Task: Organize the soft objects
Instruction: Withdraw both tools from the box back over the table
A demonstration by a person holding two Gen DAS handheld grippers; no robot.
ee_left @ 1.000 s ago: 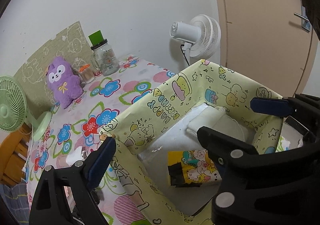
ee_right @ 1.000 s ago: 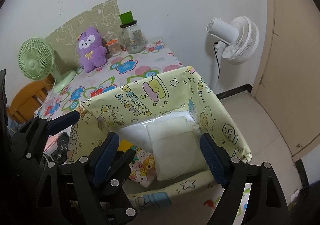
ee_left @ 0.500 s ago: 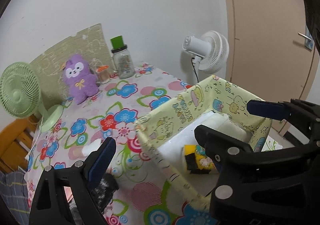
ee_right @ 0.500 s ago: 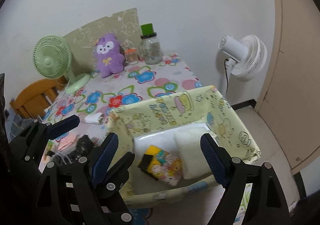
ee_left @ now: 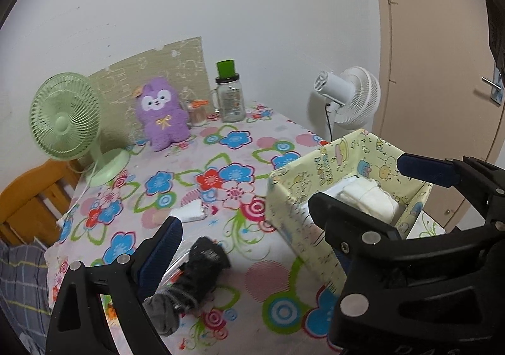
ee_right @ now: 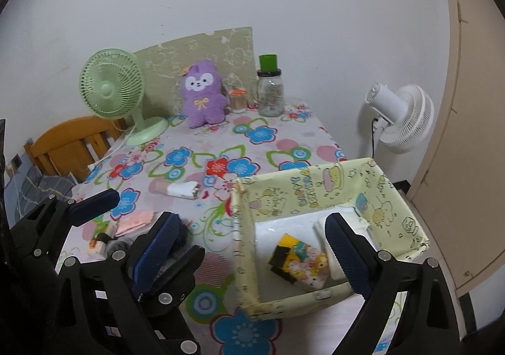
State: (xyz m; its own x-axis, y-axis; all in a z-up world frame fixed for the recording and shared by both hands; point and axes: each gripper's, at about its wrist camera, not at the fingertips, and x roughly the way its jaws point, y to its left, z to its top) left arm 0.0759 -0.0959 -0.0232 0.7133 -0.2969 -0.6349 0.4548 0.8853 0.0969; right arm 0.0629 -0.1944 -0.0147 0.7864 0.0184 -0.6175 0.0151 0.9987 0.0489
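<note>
A yellow cartoon-print fabric bin (ee_right: 318, 194) (ee_left: 300, 197) stands at the table's near right corner. In it lie a white folded cloth (ee_right: 353, 222) (ee_left: 366, 197) and a yellow cartoon pouch (ee_right: 298, 258). A dark grey rolled sock (ee_left: 195, 273) lies on the flowered tablecloth near my left gripper's left finger. A purple plush toy (ee_left: 162, 115) (ee_right: 203, 94) sits at the far edge. My left gripper (ee_left: 246, 247) is open and empty above the table. My right gripper (ee_right: 249, 247) is open and empty above the bin.
A green desk fan (ee_right: 115, 90) stands at the far left. A glass jar with a green cap (ee_right: 270, 93) and a small orange-lidded jar (ee_right: 237, 100) stand by the wall. A small white packet (ee_right: 183, 189) and a pink cloth (ee_right: 134, 219) lie on the table. A white floor fan (ee_right: 399, 116) stands to the right.
Both grippers have pulled back and up from the bin. More of the table shows, with the sock and white packet now in view. Both stay open.
</note>
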